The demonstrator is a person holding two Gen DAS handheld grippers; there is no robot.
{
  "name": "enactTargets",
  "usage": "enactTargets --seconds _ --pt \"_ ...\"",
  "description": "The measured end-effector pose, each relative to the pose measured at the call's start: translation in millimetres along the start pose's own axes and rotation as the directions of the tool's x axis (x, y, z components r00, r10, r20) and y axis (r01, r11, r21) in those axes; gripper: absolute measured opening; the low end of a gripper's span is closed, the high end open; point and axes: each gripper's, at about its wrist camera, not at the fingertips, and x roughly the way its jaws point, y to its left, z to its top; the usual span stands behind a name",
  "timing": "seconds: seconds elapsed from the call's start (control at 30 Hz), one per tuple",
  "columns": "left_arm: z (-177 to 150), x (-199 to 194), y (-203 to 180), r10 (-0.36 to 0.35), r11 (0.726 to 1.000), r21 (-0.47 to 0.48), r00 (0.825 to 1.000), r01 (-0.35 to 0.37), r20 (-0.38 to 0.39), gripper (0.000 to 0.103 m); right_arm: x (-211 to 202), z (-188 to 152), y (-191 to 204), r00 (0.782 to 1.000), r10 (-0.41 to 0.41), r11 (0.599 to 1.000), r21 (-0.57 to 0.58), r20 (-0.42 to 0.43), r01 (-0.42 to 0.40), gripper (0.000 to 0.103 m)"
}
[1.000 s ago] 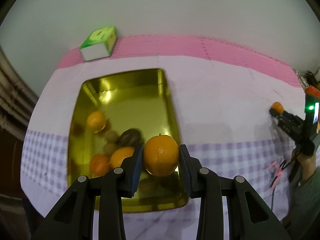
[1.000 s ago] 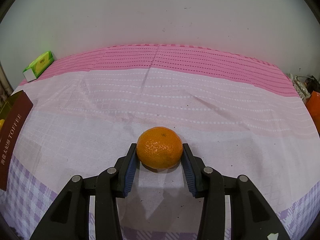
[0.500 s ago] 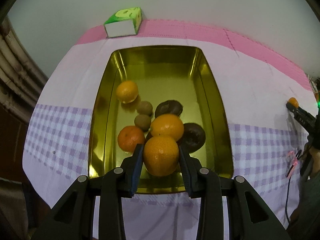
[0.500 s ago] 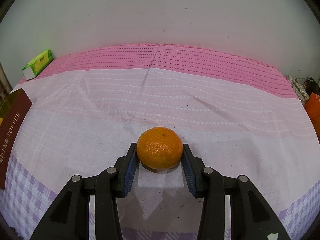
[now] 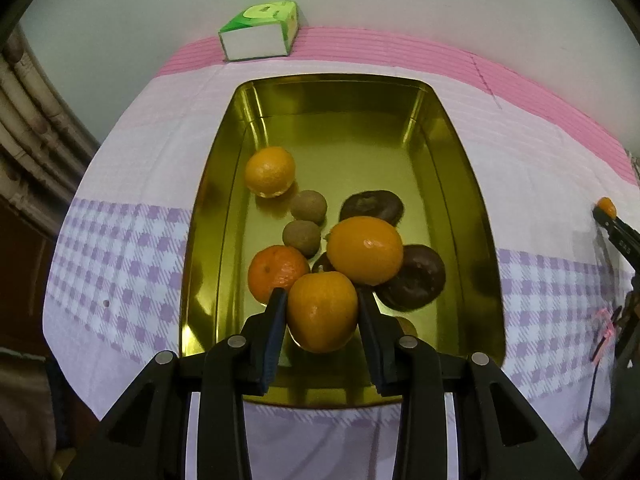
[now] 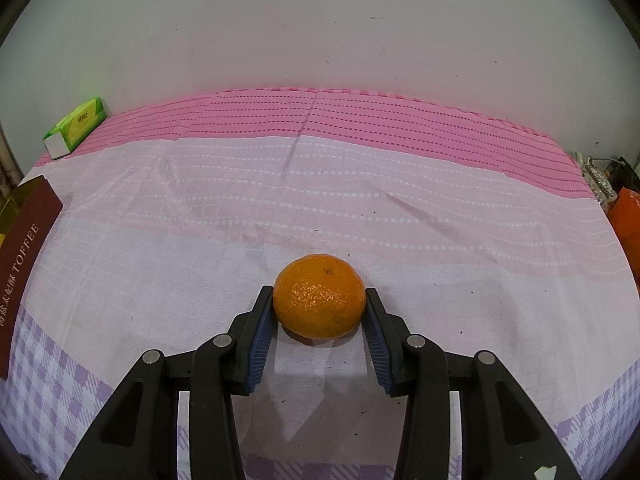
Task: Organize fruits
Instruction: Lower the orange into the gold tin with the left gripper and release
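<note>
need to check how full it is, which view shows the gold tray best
The left wrist view: the gold tray fills its middle, open side up, fruit piled at the near end. The right wrist view shows only a sliver of it behind its maroon TOFFEE side at the left edge.

Table (image 6: 360, 208) is wearing a cloth banded pink, pale pink and purple check. Sitting directly on it: gold tin tray (image 5: 476, 216) over at the left, green tissue box (image 5: 260, 30) at the back edge against the wall, and an orange (image 6: 319, 296) resting on the pale band near the front middle.
</note>
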Motion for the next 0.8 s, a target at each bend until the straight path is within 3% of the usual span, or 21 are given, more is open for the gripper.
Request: enactTargets --seconds 0.4,0.8 --pt "22 12 1 0.039 0.998 0.047 0.999 -0.040 0.023 0.037 0 0 0 1.000 0.000 1.000 -0.001 0.000 0.000 0.040" --pt "15 12 -3 0.041 0.997 0.065 0.999 -0.041 0.008 0.037 0 0 0 1.000 0.000 1.000 -0.001 0.000 0.000 0.040"
